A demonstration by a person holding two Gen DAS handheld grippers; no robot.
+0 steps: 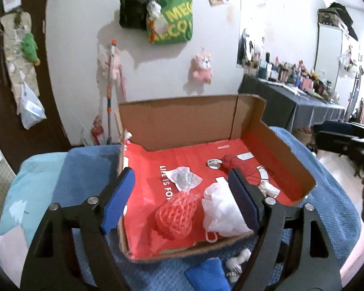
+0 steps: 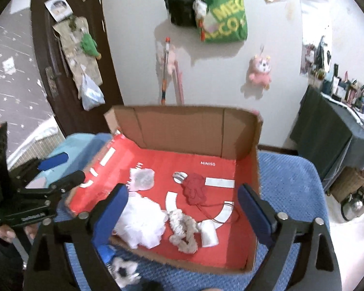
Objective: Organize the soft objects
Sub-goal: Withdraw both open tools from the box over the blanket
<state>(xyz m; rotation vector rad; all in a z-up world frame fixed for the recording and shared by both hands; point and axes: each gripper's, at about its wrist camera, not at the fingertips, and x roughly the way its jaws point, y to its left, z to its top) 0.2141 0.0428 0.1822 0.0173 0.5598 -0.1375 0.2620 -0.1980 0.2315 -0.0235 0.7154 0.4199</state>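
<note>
With both your left gripper (image 1: 182, 191) and right gripper (image 2: 183, 209) spread wide and empty, the white mesh pouf (image 2: 139, 225), orange net ball (image 1: 176, 215) and beige scrunchie (image 2: 184, 228) already lie in the red-lined cardboard box (image 2: 252, 160), while a blue cloth (image 1: 206, 274) outside it probably remains.

Both tools: black frames w/ silver screws (blue ribbed pads (image 1: 242, 201)).

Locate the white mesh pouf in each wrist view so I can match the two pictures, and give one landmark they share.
Left wrist: the white mesh pouf lies near the box's front edge, right of centre, beside the right pad.
Right wrist: it lies at the front edge, left of centre, beside the left pad.
Shared landmark: the red yarn ball further back in the cardboard box.
</note>
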